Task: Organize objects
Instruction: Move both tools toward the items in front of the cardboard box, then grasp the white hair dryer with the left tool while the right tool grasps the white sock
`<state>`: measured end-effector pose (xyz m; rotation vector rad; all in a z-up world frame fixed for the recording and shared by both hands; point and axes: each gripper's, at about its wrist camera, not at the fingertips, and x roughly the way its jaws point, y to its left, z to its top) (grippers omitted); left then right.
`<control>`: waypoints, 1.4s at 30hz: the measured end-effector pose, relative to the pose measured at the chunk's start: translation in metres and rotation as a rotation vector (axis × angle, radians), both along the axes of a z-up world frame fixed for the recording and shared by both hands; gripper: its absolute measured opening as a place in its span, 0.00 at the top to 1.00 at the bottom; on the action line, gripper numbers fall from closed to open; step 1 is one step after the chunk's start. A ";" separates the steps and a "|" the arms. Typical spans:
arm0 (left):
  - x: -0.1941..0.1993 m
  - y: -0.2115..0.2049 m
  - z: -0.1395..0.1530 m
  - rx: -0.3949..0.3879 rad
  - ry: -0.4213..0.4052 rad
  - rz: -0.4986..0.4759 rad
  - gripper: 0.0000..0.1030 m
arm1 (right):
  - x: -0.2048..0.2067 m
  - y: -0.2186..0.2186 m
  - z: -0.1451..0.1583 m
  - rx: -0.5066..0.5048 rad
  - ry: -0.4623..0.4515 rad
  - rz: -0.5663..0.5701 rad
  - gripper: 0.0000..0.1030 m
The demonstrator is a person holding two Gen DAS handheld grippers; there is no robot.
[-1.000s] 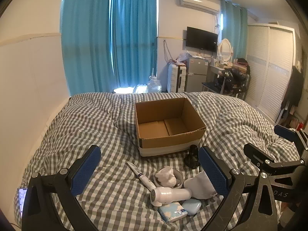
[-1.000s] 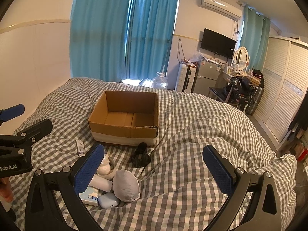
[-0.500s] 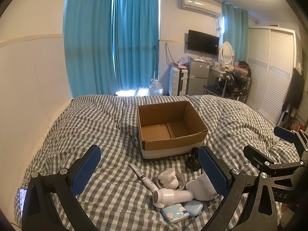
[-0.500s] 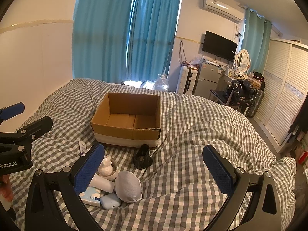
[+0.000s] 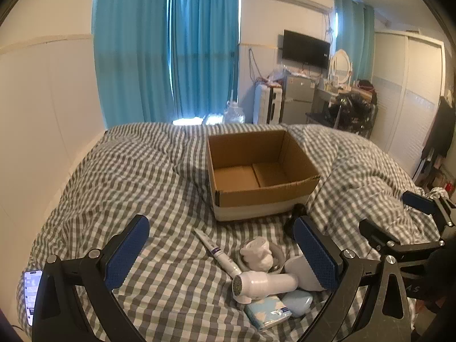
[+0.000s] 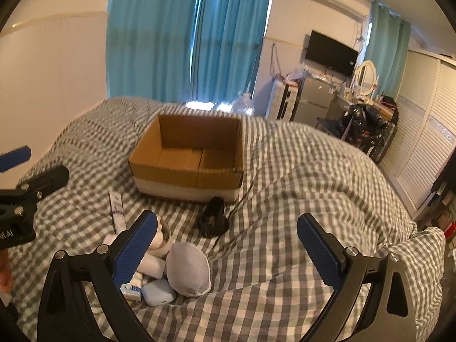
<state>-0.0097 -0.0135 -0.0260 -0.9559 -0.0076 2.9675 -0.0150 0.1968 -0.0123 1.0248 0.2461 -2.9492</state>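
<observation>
An open, empty cardboard box [image 5: 258, 173] [image 6: 189, 156] sits on the checked bed. In front of it lies a cluster: a white tube [image 5: 216, 252] [image 6: 116, 206], a bowl holding a white lump [image 5: 258, 255], a white handheld device [image 5: 263, 283], a tissue pack [image 5: 268, 315], a pale blue case [image 5: 297, 305] [image 6: 158, 292], a grey-white pouch [image 6: 188, 273] and a black object [image 6: 213, 222]. My left gripper [image 5: 221, 255] is open and empty above the cluster. My right gripper [image 6: 226, 252] is open and empty, right of the cluster.
A phone [image 5: 31, 293] lies at the bed's left edge. A wall [image 5: 42, 114] runs along the left. Beyond the bed stand blue curtains [image 5: 168, 48], a small fridge [image 5: 297, 99], a cluttered desk [image 5: 350, 105] and a wardrobe [image 6: 421, 142] on the right.
Both grippers have drawn back and risen slightly; the box and cluster sit a little lower in the views. Both stay open and empty.
</observation>
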 end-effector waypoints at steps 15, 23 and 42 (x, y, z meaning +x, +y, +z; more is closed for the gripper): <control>-0.029 0.003 -0.076 -0.029 -0.213 -0.019 0.00 | -0.039 -0.004 -0.086 -0.008 -0.234 0.041 0.14; -0.039 0.010 -0.107 -0.038 -0.312 -0.041 0.00 | -0.053 -0.006 -0.119 -0.069 -0.359 0.086 0.29; -0.047 0.054 -0.141 -0.036 -0.444 -0.259 0.15 | -0.045 0.004 -0.084 -0.072 -0.248 0.065 0.59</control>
